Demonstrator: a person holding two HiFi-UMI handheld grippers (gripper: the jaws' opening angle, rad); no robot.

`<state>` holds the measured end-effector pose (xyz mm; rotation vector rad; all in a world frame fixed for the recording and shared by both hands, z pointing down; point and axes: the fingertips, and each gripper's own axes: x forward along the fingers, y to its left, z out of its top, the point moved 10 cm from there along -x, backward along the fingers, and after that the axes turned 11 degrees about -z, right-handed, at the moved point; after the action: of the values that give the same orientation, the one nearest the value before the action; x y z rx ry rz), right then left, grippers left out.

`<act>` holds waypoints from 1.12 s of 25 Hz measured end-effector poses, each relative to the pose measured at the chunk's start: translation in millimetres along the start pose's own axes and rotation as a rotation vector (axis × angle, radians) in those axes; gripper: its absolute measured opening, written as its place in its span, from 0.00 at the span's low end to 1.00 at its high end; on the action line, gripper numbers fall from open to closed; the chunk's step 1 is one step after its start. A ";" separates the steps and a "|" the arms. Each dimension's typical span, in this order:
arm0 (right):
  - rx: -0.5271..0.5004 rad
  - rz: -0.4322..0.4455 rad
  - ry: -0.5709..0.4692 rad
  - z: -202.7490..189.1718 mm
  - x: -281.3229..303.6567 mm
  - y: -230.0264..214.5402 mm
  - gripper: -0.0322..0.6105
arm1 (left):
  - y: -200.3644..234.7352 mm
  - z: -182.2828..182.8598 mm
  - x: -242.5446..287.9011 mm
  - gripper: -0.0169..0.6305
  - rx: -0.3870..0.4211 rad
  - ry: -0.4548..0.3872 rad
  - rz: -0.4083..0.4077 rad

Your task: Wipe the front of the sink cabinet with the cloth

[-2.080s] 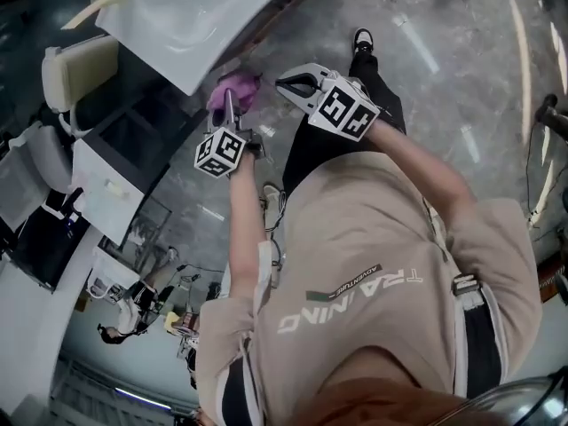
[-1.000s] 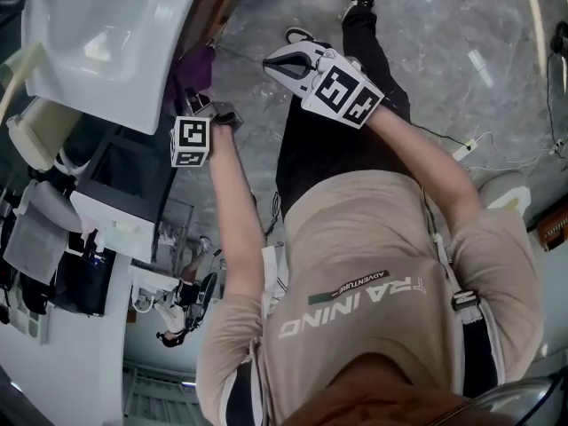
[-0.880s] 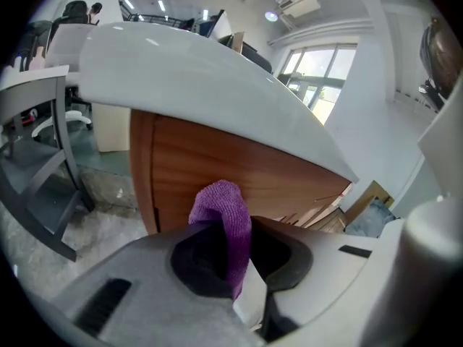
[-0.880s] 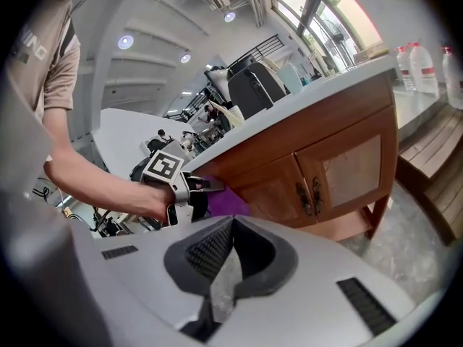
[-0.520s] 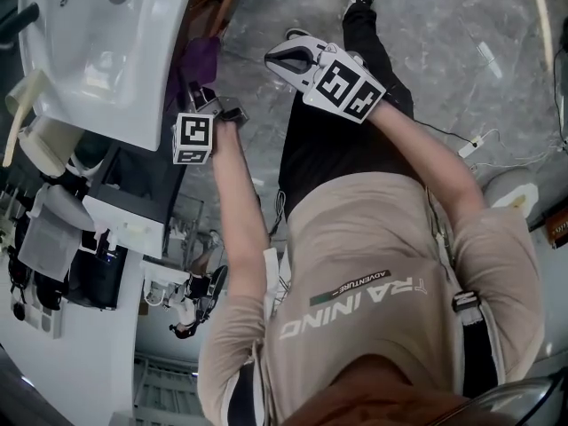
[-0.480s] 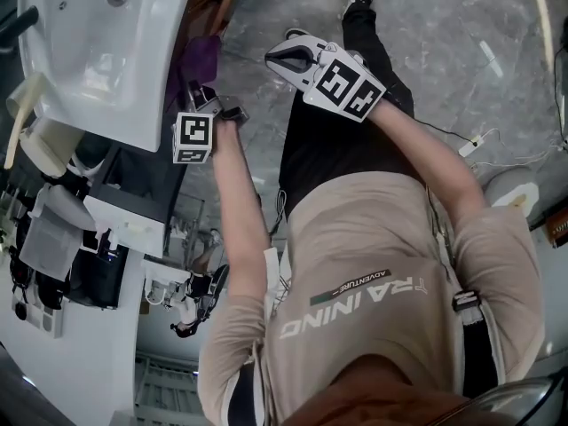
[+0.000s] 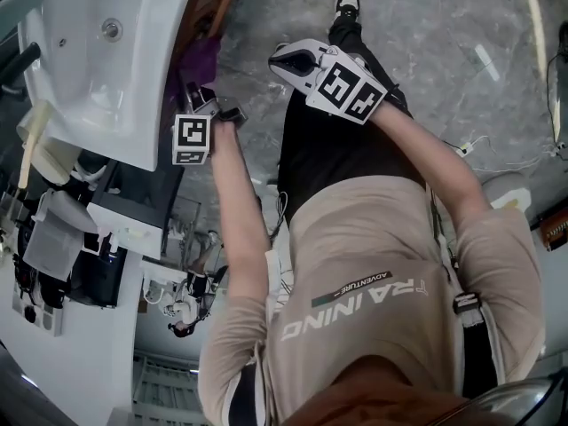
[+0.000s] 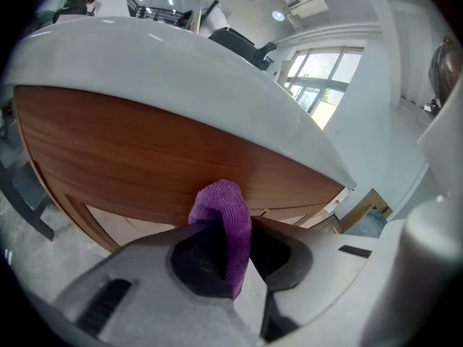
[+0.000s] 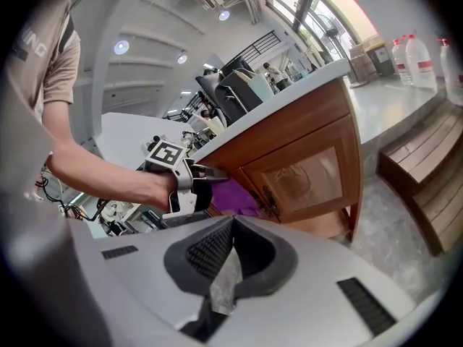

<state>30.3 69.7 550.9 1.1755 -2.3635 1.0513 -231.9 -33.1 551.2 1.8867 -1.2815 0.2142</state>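
**A:** Where is the cloth sitting?

**B:** The left gripper (image 8: 230, 226) is clamping the purple cloth (image 8: 221, 202) between its jaws. A folded tuft is sticking out ahead of the tips. It seems to be meeting the wooden cabinet front (image 8: 123, 147) straight ahead, just under the overhanging sink (image 8: 188, 63) rim. I'm not managing to tell how firmly it is pressing.

**A:** And the other one?

**B:** The right gripper (image 9: 230, 221) is hanging well off to the right of the left one. Its jaws are drawn together on nothing, and it is facing across towards the cabinet door (image 9: 307, 168).

**A:** How is that cloth going to handle?

**B:** I'm judging it soft, light and limp, a fuzzy towelling sort. It is likely going to fold and trail behind the tips rather than push stiffly. It is looking neither fragile nor slippery.

**A:** So where should the hold be?

**B:** On the bunched middle, as it is sitting now. That way a thick pad is leading in front of the tips, and the hard jaws are not scraping the wood.
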 end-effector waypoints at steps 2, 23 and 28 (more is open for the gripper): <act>-0.009 -0.008 -0.003 4.8 -7.8 -15.6 0.07 | -10.6 -1.4 10.3 0.09 -0.002 -0.006 0.001; 0.037 -0.080 0.013 21.5 -57.9 -136.5 0.07 | -117.5 -15.9 128.4 0.09 -0.035 0.044 -0.078; 0.050 -0.068 0.019 22.7 -53.0 -147.6 0.07 | -140.3 -19.0 156.9 0.09 -0.010 0.081 -0.142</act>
<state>179.8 24.4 577.2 1.2487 -2.2780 1.0996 -36.1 -109.0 574.8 1.9315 -1.0873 0.2070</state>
